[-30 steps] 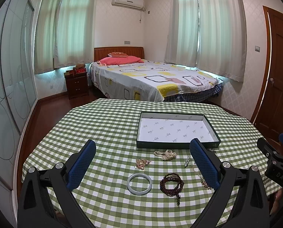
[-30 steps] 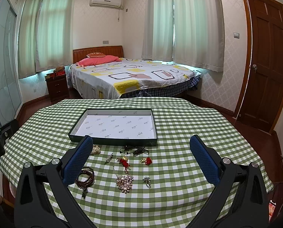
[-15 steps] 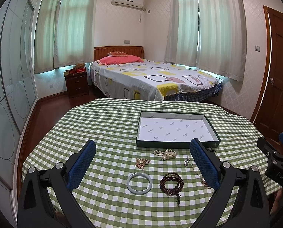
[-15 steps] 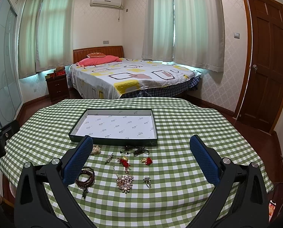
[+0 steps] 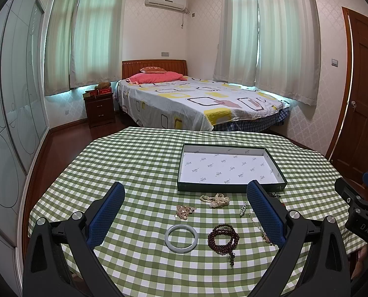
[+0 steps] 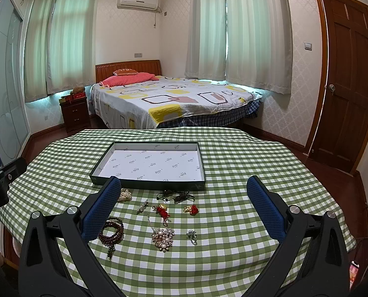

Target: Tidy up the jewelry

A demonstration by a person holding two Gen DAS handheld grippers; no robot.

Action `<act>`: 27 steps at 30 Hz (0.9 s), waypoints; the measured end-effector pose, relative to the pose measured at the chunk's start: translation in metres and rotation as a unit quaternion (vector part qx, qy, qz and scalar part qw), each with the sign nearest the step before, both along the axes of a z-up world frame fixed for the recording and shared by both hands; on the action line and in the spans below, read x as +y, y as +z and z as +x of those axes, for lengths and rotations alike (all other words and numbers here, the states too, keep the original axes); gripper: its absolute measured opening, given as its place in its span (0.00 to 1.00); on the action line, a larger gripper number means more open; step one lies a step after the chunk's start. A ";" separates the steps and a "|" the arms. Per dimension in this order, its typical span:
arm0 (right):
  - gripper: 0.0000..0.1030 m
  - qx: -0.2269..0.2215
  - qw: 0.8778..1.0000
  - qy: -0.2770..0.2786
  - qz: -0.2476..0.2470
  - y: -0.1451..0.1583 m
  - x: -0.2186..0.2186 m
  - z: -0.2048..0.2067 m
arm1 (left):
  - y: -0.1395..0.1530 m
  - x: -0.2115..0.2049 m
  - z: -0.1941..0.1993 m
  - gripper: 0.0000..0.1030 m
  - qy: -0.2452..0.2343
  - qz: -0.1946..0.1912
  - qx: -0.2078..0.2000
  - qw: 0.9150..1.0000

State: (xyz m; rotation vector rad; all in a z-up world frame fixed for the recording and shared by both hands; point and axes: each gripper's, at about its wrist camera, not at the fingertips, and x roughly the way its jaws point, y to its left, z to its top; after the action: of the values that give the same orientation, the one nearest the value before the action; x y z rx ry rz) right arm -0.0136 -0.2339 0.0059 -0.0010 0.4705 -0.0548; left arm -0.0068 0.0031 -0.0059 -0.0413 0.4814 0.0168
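Our left claw (image 5: 184, 210) and right claw (image 6: 184, 205) gape wide, holding nothing; tray (image 6: 144, 184) holds only its paper liner, jade bangle (image 5: 181, 238) lying just before it.

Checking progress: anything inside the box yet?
No jewelry in the box; only its printed white liner shows. The near wall hides a thin strip of floor.

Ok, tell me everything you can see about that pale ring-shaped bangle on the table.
The bangle is a smooth, closed ring, pale grey-white, and looks like jade or glass. It lies flat on the green checked tablecloth, whole and untouched. The dark wooden bead bracelet sits just to its right, apart from it, and a small gold-toned piece lies beyond it. It rests between the fingers of the open left gripper, which holds nothing.
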 end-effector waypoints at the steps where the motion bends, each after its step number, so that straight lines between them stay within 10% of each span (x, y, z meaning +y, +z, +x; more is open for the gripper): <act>1: 0.96 0.000 1.000 0.000 0.000 0.000 0.000 0.000 | 0.000 0.000 0.000 0.93 0.000 0.000 0.000 1.000; 16: 0.96 0.004 1.000 0.000 0.005 -0.007 0.003 0.004 | -0.008 0.003 0.009 0.93 -0.007 0.002 0.011 1.000; 27: 0.96 0.044 0.999 -0.003 0.006 -0.073 -0.003 0.035 | -0.081 0.015 0.055 0.93 -0.012 -0.008 0.102 0.995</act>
State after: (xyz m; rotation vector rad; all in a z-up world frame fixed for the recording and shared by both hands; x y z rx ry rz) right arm 0.0213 -0.2373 -0.0668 0.0105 0.5586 -0.0568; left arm 0.0479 0.0185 -0.0871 -0.0490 0.6862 -0.0065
